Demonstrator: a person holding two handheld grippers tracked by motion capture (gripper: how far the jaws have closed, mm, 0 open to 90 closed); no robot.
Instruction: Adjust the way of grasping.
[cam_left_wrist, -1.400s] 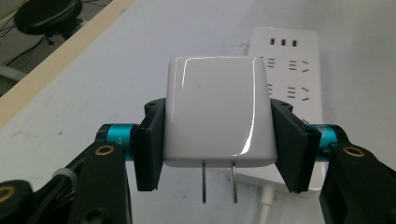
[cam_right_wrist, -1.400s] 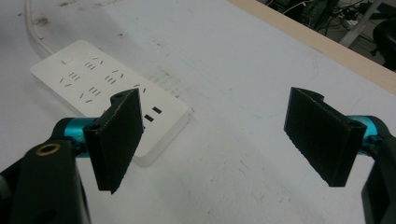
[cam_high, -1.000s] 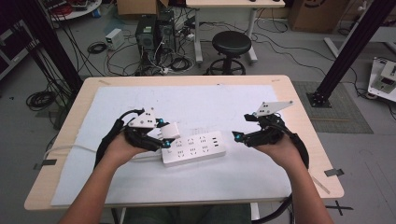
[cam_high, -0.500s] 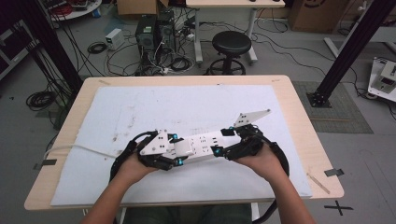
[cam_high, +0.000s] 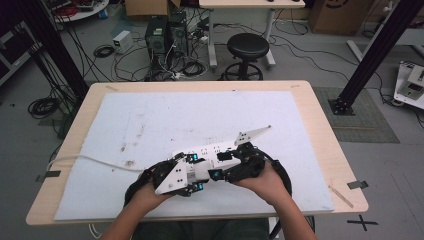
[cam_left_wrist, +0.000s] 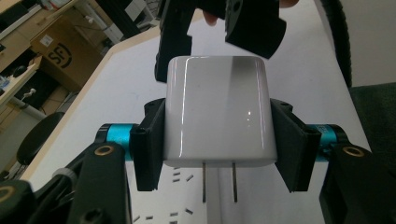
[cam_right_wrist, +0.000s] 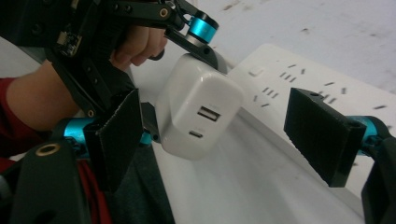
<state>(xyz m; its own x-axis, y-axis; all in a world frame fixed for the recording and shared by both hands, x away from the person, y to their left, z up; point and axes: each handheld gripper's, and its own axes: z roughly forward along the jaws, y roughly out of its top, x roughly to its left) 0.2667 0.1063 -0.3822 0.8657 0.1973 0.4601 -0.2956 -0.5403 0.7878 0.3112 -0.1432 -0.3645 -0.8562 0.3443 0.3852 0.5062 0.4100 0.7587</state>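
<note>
Left tongs (cam_left_wrist: 217, 135) are clenched on the white charger (cam_left_wrist: 217, 112), pads flat on its two side faces, the two prongs poking out past the pads toward the power strip (cam_right_wrist: 299, 93). In the high view the charger (cam_high: 200, 171) sits near the front edge of the bench (cam_high: 320, 125), at the near end of the strip (cam_high: 212, 150), which lies on the white mat.

Right tongs (cam_right_wrist: 231, 135) are released, jaws standing wide. One jaw is beside the charger's port face, the other is over the strip; neither pad presses on anything.

Judgement for the step: plugging in.
- Keep the prongs square to the strip's face, not tilted.
- Line both prongs with one pair of slots before pressing.
- Use the right tongs to steady the strip body, since it looks free to slide on the mat.
- Push straight along the prongs; the smooth casing may slip between the pads if pushed at an angle.
- Whether the prongs already touch the strip I cannot tell.
</note>
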